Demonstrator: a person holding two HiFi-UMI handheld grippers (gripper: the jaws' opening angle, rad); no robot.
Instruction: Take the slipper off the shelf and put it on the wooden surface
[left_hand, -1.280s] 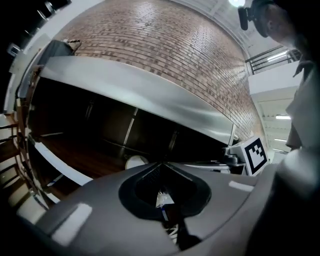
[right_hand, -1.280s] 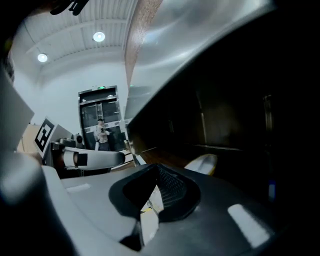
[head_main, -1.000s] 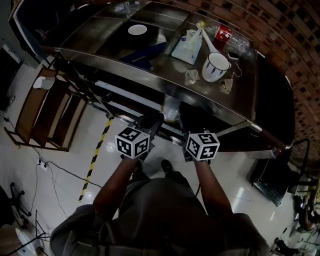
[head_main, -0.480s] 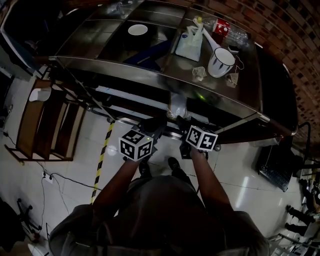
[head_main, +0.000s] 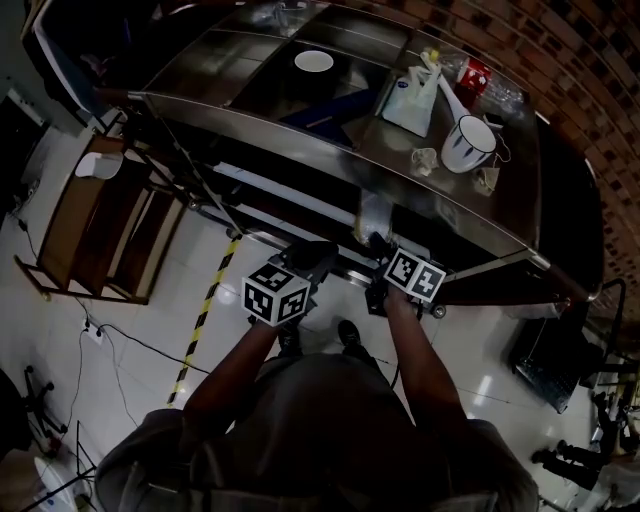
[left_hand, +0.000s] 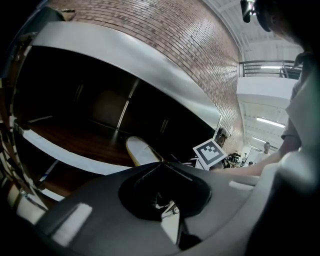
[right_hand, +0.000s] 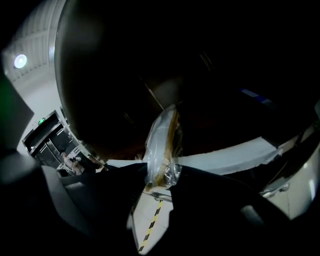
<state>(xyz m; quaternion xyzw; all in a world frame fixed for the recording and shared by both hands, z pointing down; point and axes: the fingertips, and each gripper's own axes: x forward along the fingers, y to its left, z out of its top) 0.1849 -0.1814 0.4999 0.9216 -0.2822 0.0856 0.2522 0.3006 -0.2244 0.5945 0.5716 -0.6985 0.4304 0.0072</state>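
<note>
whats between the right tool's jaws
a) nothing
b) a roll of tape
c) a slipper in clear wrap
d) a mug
c: in the right gripper view the right tool's jaws, which have just been closing, sit on either side of the slipper's near end, and clear wrap shines around it.

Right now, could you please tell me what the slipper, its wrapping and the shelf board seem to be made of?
The slipper: pale, matte face with tan edge, probably foam or rubber. The wrapping: thin clear plastic film, crinkled and glinting. The shelf board: dark wood or veneer, slightly glossy, brown with faint reflections.
</note>
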